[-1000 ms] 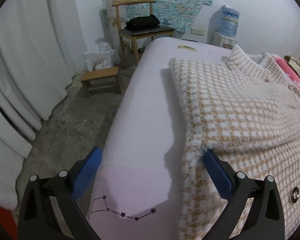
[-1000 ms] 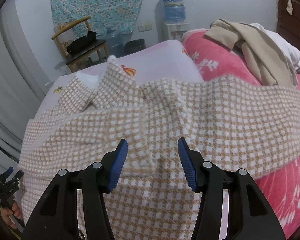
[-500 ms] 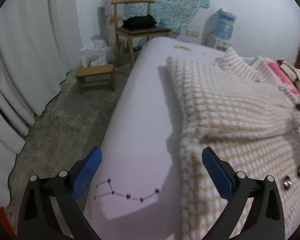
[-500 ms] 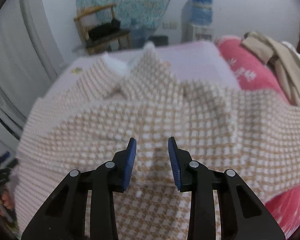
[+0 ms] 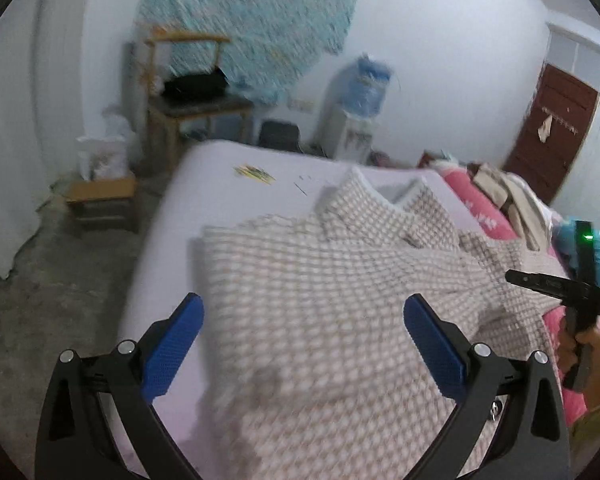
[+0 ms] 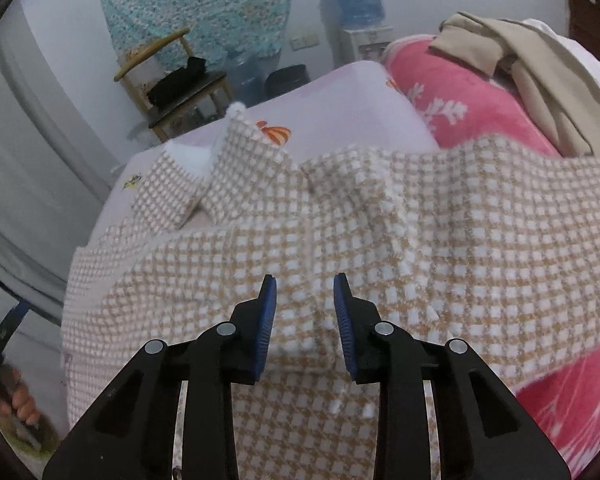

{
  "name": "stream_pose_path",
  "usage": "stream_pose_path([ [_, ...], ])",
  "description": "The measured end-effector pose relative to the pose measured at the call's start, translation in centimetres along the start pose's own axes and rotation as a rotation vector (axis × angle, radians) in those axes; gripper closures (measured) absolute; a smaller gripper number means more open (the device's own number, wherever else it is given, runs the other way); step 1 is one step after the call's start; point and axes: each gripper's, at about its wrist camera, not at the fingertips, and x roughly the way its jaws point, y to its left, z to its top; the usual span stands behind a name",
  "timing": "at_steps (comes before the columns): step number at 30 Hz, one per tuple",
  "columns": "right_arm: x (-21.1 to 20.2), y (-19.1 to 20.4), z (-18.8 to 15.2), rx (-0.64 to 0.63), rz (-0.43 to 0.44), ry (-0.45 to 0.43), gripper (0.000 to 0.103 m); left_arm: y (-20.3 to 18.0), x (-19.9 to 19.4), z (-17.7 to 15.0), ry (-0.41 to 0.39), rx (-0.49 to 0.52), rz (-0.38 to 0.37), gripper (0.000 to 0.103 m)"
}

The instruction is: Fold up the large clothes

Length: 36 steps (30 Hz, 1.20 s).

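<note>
A large tan-and-white checked coat (image 5: pixel 332 280) lies spread on a bed with a lilac sheet (image 5: pixel 220 184), collar at the far end. My left gripper (image 5: pixel 302 344) is wide open and empty, held above the coat's near left part. In the right wrist view the coat (image 6: pixel 440 224) fills the middle, one sleeve folded across its body. My right gripper (image 6: pixel 305 312) hovers over that folded sleeve's edge with the jaws part open, a fold of cloth between them but not pinched. The right gripper also shows in the left wrist view (image 5: pixel 572 292) at the right.
A pink blanket (image 6: pixel 452 104) with beige clothes (image 6: pixel 520 64) piled on it lies along the bed's right side. A wooden chair (image 5: pixel 188 104), a low stool (image 5: pixel 100 196) and a water dispenser (image 5: pixel 360 108) stand on the floor beyond and left of the bed.
My left gripper has swung right, from over the bed's left edge to over the coat. My right gripper's jaws have narrowed over the sleeve fold.
</note>
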Motion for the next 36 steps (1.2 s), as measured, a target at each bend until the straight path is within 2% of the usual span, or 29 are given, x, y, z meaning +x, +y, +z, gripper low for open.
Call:
stream_pose_path([
  [4,1.1,2.4,-0.7,-0.099,-0.004,0.013,0.075,-0.5,5.7,0.9,0.093,0.003,-0.009,0.004],
  [9,3.5,5.3,-0.7,-0.201,-0.015,0.028,0.075,1.3,11.2,1.3,0.195,-0.062,0.099,0.004],
  [10,4.4,5.5,-0.7,-0.217,-0.045,0.042,0.075,1.5,11.7,1.3,0.199,-0.072,0.106,0.004],
  [12,5.7,5.2,-0.6,-0.225,-0.069,0.068,0.072,1.6,11.9,1.3,0.194,-0.068,0.114,0.004],
  [14,5.6,5.0,-0.3,-0.213,-0.063,0.073,0.070,1.3,12.0,1.1,0.199,-0.055,0.125,0.004],
  [17,4.8,5.7,0.1,-0.205,-0.103,0.081,0.068,0.9,12.4,1.0,0.195,-0.025,0.145,0.004],
  [20,3.8,8.2,0.7,-0.234,-0.052,0.040,0.067,0.6,12.5,0.7,0.182,-0.010,0.156,0.004],
  [24,4.3,11.4,1.3,-0.271,-0.009,0.016,0.059,0.7,11.7,0.6,0.180,-0.015,0.142,0.004],
  [27,7.0,12.6,1.3,-0.280,-0.019,0.073,0.058,1.2,10.6,1.3,0.161,-0.039,0.113,0.004],
  [29,9.1,12.4,1.0,-0.267,-0.056,0.129,0.057,1.7,10.3,2.0,0.147,-0.047,0.132,0.004],
  [30,9.1,12.3,0.9,-0.257,-0.048,0.111,0.057,2.1,10.5,2.3,0.154,-0.060,0.142,0.004],
  [33,8.3,12.5,0.8,-0.257,-0.061,0.111,0.057,3.1,12.5,2.3,0.252,-0.080,0.136,0.005],
  [36,5.5,13.1,-0.2,-0.295,-0.036,0.068,0.055,2.1,11.3,1.9,0.231,-0.052,0.148,0.005],
])
